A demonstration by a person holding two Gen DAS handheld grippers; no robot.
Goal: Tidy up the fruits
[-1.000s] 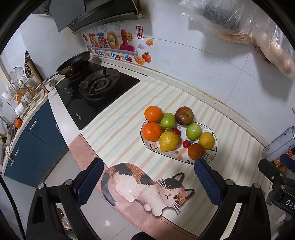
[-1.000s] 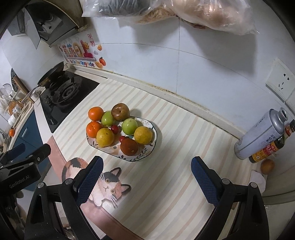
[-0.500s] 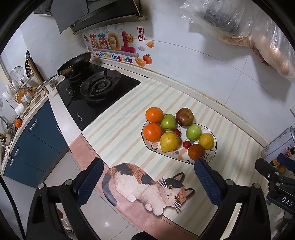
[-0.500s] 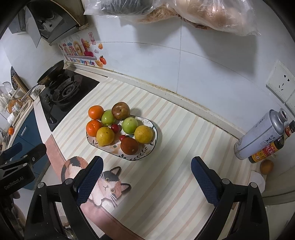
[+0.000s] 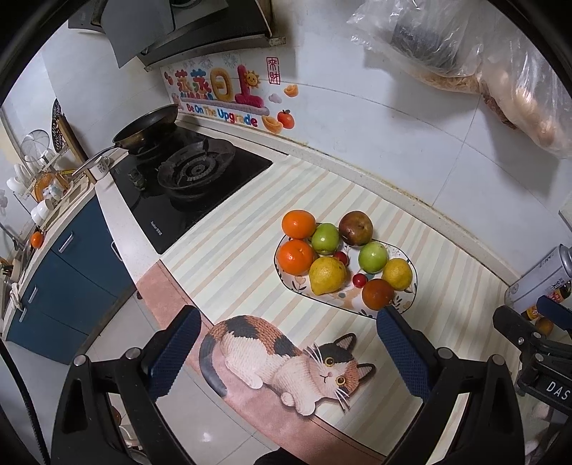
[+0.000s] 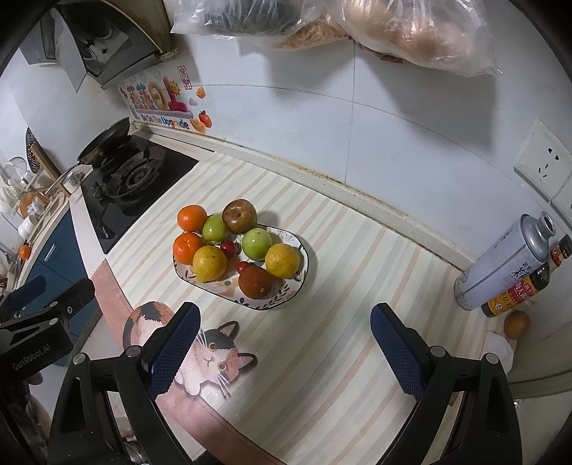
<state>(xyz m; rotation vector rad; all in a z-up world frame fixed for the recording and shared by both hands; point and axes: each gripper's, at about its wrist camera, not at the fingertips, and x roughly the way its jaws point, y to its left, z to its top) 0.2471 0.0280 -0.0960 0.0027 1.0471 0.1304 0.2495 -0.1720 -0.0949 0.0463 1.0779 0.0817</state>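
Observation:
A patterned oval plate (image 5: pixel 411 298) (image 6: pixel 296 289) on the striped counter mat holds two oranges (image 5: pixel 295 254) (image 6: pixel 188 247), two green apples (image 5: pixel 373 257) (image 6: pixel 256 243), two yellow fruits (image 5: pixel 327 275) (image 6: pixel 210 263), a brownish apple (image 5: pixel 355 228) (image 6: pixel 239 216), a dark red fruit (image 5: pixel 378 293) (image 6: pixel 255 282) and small red cherry tomatoes (image 5: pixel 359 280) (image 6: pixel 243 266). My left gripper (image 5: pixel 289 350) hangs open above the cat picture, short of the plate. My right gripper (image 6: pixel 284 345) is open over the mat, nearer than the plate. Both hold nothing.
A gas hob (image 5: pixel 193 179) with a frying pan (image 5: pixel 146 128) lies left of the mat. A metal can (image 6: pixel 500 264), a sauce bottle (image 6: pixel 518 289) and a small orange fruit (image 6: pixel 516 323) stand at the right by the wall. Plastic bags (image 6: pixel 393 32) hang above.
Both grippers have drifted slightly, so the plate sits a little lower and further right in both views. Their jaws stay open; no fruit has moved.

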